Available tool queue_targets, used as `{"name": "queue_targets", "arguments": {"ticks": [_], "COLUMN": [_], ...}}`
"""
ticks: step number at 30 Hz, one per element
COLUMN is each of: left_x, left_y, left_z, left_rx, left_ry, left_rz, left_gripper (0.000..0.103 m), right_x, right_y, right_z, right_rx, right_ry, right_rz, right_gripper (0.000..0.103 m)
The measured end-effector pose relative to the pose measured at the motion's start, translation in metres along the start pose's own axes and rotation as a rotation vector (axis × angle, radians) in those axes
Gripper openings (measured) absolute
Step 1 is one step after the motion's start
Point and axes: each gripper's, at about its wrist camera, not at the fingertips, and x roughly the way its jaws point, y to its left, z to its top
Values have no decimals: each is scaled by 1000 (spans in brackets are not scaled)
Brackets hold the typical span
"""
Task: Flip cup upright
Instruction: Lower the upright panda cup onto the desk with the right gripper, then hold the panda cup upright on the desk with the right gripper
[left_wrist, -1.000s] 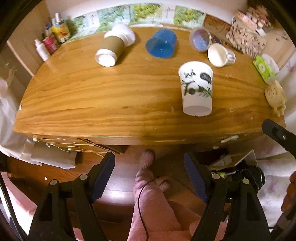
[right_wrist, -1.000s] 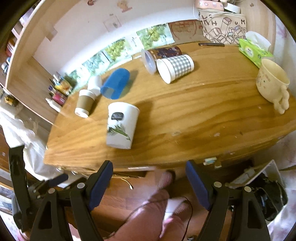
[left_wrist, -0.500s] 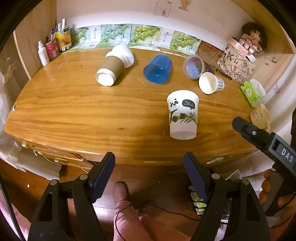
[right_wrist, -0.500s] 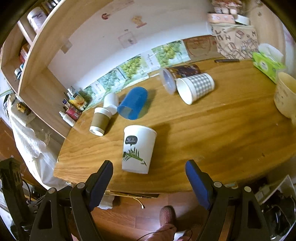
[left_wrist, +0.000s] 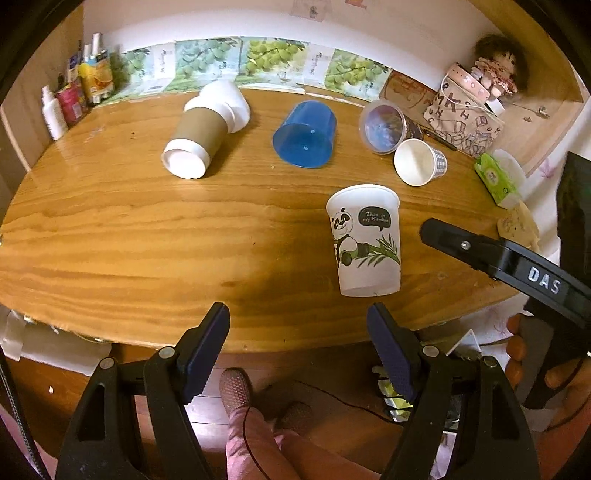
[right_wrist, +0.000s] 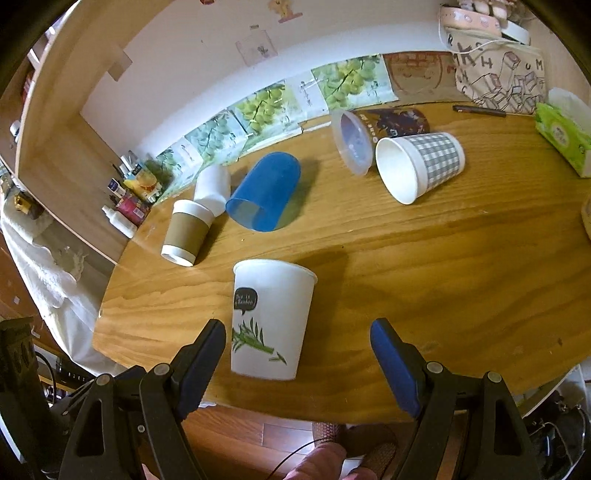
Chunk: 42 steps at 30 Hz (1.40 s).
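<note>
A white panda cup (left_wrist: 365, 240) stands upright near the table's front edge; it also shows in the right wrist view (right_wrist: 271, 319). Several cups lie on their sides behind it: a brown-sleeved coffee cup (left_wrist: 205, 131), a blue plastic cup (left_wrist: 306, 134), a clear lidded cup (left_wrist: 384, 125) and a grey checked paper cup (left_wrist: 419, 162). My left gripper (left_wrist: 299, 354) is open and empty at the front edge. My right gripper (right_wrist: 297, 360) is open and empty, with the panda cup just ahead of its left finger (right_wrist: 201, 354).
Bottles (left_wrist: 74, 99) stand at the back left corner. A printed bag (left_wrist: 465, 110) with a doll, a green tissue pack (left_wrist: 496, 181) and a cream mug (left_wrist: 519, 225) are at the right. The wooden table (left_wrist: 147, 236) has a curved front edge.
Both grippers have risen and moved in toward the table, so the cups look larger and closer. The cups have not moved. Both grippers stay open.
</note>
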Motion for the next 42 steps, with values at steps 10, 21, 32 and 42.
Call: {"name": "queue_targets", "arguments": {"ticks": [10, 21, 32, 42], "left_x": [16, 29, 32, 32], "left_y": [6, 13, 25, 34], "left_z": [10, 14, 13, 11], "left_rx": [22, 20, -1, -14], "left_ry": [64, 109, 139, 150], "left_rz": [-41, -41, -42, -25], "left_gripper": [80, 80, 80, 80], "right_x": [33, 62, 83, 88], "right_y": [0, -6, -5, -1], "right_z": [17, 32, 41, 44], "right_rx": [47, 125, 179, 191], "right_ry": [89, 195, 271, 286], "right_rz": [-1, 5, 13, 36], "right_gripper": [81, 81, 81, 81]}}
